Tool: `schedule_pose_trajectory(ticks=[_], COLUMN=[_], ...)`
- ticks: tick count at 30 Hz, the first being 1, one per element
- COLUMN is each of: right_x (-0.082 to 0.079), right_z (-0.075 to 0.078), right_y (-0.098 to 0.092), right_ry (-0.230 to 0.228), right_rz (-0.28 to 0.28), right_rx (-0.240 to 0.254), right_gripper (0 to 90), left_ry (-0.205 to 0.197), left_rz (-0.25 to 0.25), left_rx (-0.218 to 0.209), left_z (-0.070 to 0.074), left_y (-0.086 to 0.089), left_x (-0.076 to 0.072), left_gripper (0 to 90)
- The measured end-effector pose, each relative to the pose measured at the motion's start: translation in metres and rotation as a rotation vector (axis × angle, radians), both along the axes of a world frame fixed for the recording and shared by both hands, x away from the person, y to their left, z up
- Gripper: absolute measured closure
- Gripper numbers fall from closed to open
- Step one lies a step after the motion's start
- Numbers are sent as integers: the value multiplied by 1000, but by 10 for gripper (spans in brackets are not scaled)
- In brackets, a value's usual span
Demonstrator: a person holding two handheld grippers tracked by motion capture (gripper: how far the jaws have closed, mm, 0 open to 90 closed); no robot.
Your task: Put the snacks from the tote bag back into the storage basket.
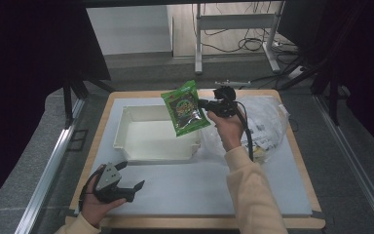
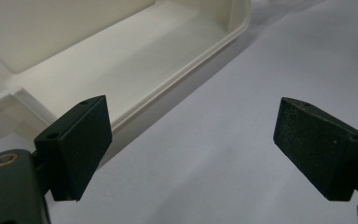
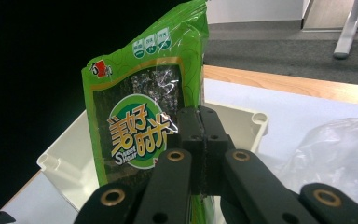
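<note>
The right gripper (image 1: 205, 104) has its jaws clamped on one edge of the green snack packet (image 1: 185, 108), which hangs tilted in the air over the white bin's (image 1: 121, 127) far right corner. Held by so thin an edge, the packet could swing or slip and land on that rim or outside the bin. Near the bin's front left corner, the left gripper (image 1: 132, 186) rests with jaws wide apart, holding nothing.

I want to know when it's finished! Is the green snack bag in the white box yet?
Not yet. Done: the right gripper has shut on the green snack bag and holds it in the air above the white box. In hand: carrying it. Left: lowering it into the box, which looks empty, and letting go. The left gripper waits open by the table's near edge.
</note>
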State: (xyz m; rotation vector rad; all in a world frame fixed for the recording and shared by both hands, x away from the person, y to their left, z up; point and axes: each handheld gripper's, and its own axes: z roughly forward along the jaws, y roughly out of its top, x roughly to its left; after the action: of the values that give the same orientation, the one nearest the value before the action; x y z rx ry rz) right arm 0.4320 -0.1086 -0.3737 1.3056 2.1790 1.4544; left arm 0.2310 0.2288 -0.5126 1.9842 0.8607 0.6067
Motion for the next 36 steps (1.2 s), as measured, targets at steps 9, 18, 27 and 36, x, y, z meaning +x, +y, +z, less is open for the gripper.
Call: schedule_pose_trajectory(ticks=[9,18,27,36], right_x=[2,4,5,5], right_z=[-6,-15,-21,-32], right_y=[9,23,35,49], right_ry=[7,18,27,46], right_rz=[11,25,41,52], right_rx=[4,13,11,12], right_gripper=[900,900,900,900], left_ry=[-1,0,0,0], left_rz=[-1,0,1,1], left_rx=[0,-2,-2,-6], left_z=[0,0,0,1], left_y=[0,0,0,1], left_x=[0,0,0,0], left_gripper=[113,113,113,113])
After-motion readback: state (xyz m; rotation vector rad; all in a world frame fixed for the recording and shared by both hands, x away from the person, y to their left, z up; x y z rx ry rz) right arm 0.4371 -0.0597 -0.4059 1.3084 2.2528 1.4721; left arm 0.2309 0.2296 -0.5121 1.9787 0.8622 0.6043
